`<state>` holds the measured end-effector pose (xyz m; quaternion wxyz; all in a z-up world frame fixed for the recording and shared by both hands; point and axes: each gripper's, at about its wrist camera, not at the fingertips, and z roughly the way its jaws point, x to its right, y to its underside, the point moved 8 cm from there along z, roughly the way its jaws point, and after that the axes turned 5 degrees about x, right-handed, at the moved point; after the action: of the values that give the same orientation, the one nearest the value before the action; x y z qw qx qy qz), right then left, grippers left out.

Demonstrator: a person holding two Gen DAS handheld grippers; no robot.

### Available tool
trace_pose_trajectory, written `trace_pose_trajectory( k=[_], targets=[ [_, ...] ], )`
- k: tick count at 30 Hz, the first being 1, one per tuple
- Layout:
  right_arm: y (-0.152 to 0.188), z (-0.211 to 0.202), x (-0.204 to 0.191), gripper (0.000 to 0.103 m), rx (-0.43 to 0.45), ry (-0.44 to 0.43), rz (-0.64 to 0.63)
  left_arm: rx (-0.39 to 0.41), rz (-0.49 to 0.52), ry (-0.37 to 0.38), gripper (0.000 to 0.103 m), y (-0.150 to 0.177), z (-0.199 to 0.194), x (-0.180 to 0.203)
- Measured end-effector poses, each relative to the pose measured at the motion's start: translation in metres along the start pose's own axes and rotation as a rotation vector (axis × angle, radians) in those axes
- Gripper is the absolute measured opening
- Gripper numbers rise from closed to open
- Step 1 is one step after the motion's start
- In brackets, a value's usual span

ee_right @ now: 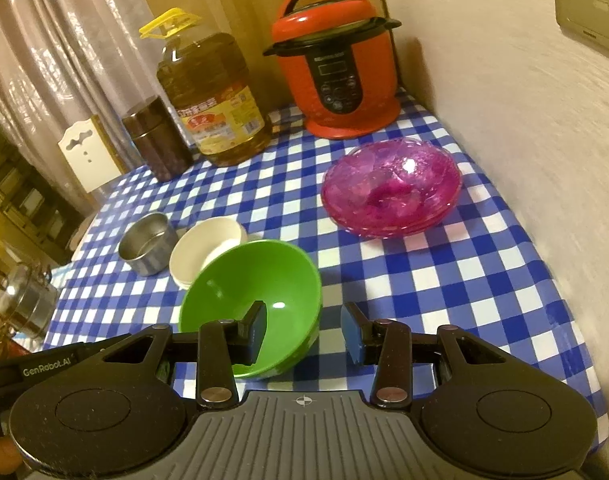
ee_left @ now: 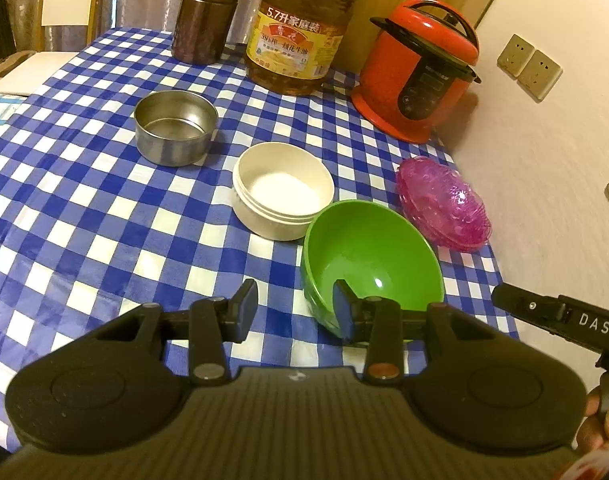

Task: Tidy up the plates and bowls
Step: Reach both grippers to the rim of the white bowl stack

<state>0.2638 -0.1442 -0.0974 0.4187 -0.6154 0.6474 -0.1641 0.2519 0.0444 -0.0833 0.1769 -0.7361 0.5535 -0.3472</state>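
A green bowl (ee_left: 372, 256) (ee_right: 250, 300) stands upright on the blue checked tablecloth (ee_left: 84, 208), near the front. My left gripper (ee_left: 294, 312) is open, with the bowl's left wall in its gap; the pads do not press on it. My right gripper (ee_right: 304, 332) is open too, astride the bowl's right wall. Touching the green bowl's far side is a white bowl (ee_left: 282, 190) (ee_right: 208, 252). Farther left sits a steel bowl (ee_left: 176, 128) (ee_right: 148, 244). A stack of pink glass plates (ee_left: 444, 204) (ee_right: 392, 188) lies to the right.
A red pressure cooker (ee_left: 416, 68) (ee_right: 336, 72), a big oil bottle (ee_left: 300, 28) (ee_right: 212, 100) and a brown jar (ee_left: 206, 16) (ee_right: 156, 138) line the back. The wall (ee_right: 524, 140) bounds the table's right side. A steel pot (ee_right: 24, 304) stands off the left edge.
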Motion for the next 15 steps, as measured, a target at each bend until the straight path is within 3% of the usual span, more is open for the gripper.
trace_pose_trajectory(
  k=[12, 15],
  targets=[
    [-0.023, 0.021, 0.000, 0.042, 0.025, -0.006, 0.013, -0.001, -0.066, -0.018, 0.037, -0.012, 0.016, -0.023],
    [-0.031, 0.030, -0.004, 0.042, 0.027, -0.014, -0.009, 0.002, -0.088, -0.023, 0.041, -0.017, 0.022, -0.032]
  ],
)
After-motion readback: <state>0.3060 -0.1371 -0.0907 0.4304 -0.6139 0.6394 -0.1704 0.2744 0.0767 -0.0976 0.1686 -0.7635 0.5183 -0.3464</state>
